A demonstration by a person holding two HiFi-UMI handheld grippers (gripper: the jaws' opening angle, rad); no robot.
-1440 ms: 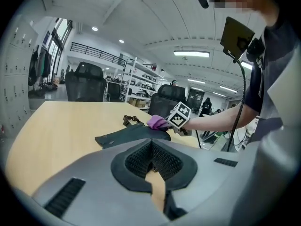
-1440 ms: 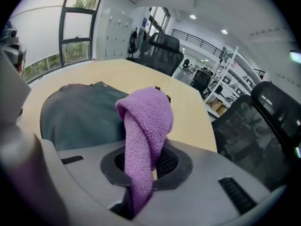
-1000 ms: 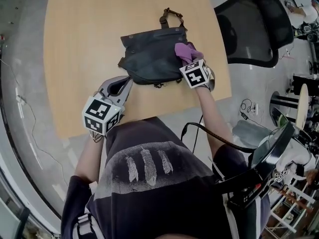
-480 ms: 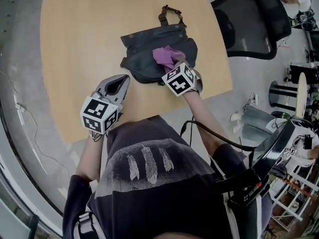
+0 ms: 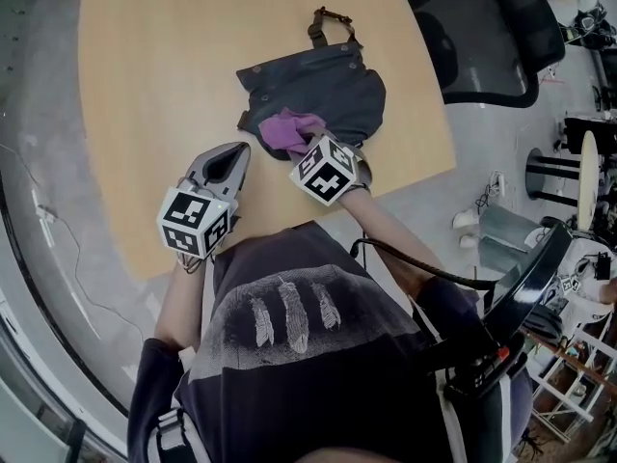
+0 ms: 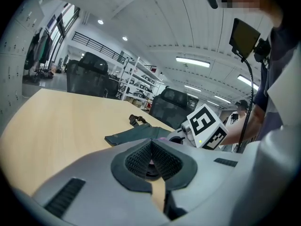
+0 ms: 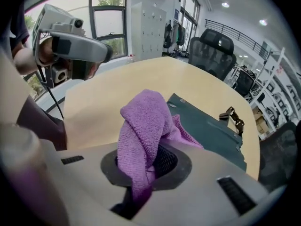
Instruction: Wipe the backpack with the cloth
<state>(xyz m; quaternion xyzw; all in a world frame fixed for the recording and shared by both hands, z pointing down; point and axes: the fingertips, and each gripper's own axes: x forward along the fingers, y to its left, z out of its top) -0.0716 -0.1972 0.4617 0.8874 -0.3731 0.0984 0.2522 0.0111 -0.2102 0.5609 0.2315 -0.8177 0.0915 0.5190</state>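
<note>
Left tool [image 5: 228, 165] idle over tabletop [image 5: 145, 75], jaws pressed together, nothing between them, apart from bag; purple cloth [image 5: 289, 128] bunched on near-left corner of dark backpack [image 5: 333, 90]; right tool [image 5: 307, 149] pinching cloth, bearing it onto fabric; backpack flat mid-tabletop, strap pointing away, nothing pinning it; risk: stroke toward near edge drags or rumples whole bag; cloth, gripped by one fold, could pull free under friction.
</note>
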